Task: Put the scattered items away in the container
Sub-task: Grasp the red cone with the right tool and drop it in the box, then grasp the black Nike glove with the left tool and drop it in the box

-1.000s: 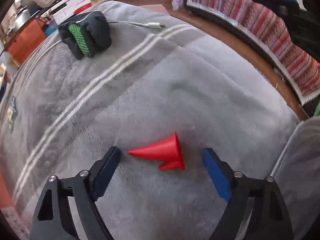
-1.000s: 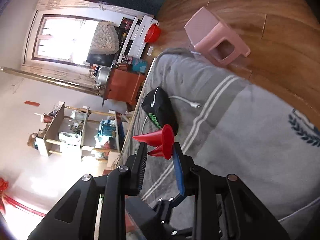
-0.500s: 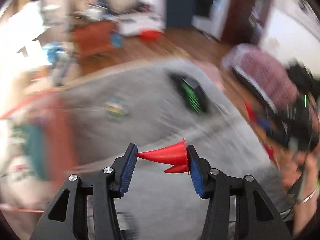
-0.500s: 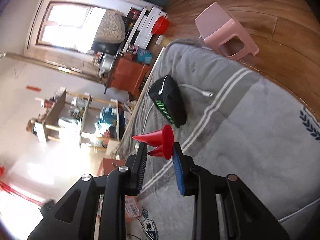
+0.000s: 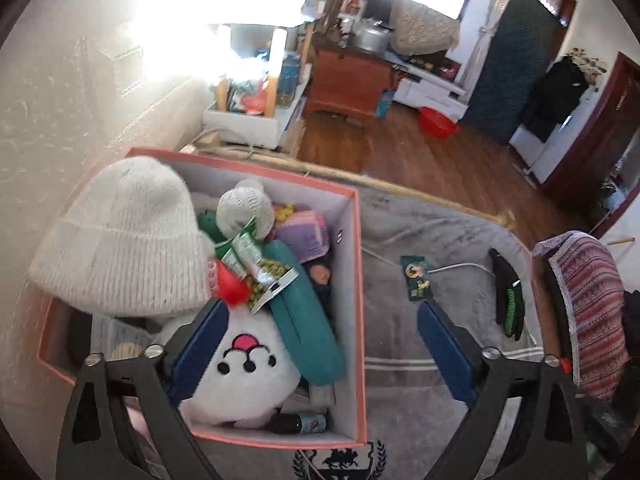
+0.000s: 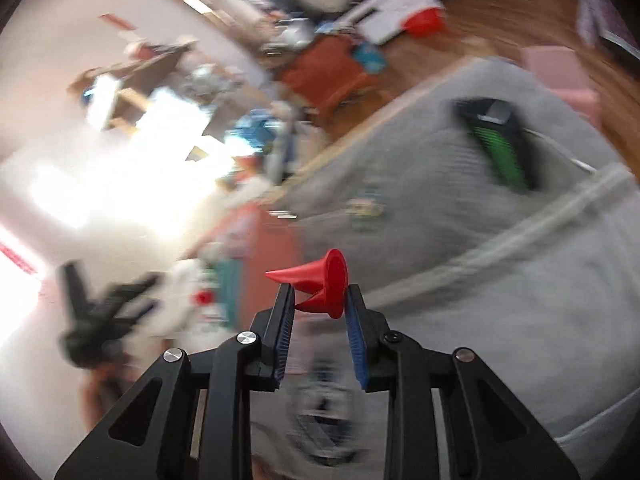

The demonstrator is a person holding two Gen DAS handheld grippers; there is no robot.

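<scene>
The red cone piece (image 6: 326,286) is pinched at its wide flared rim by the right gripper (image 6: 320,312), above the grey blanket (image 6: 520,320). It is judged light, stiff and smooth, so it could slip. Over the pink-rimmed box (image 5: 362,280), the left gripper (image 5: 322,334) is opening, with nothing held.

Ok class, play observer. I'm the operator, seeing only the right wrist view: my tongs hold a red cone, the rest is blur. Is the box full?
Observer: Nearly. The box is piled high, with a white hat bulging over its left side.
Operator: Are the left tongs carrying anything?
Observer: No. The left tongs are opening above the box, with nothing between them.
Operator: Is there another cone in there?
Observer: It looks so. A red cone lies against the hat's brim.
</scene>
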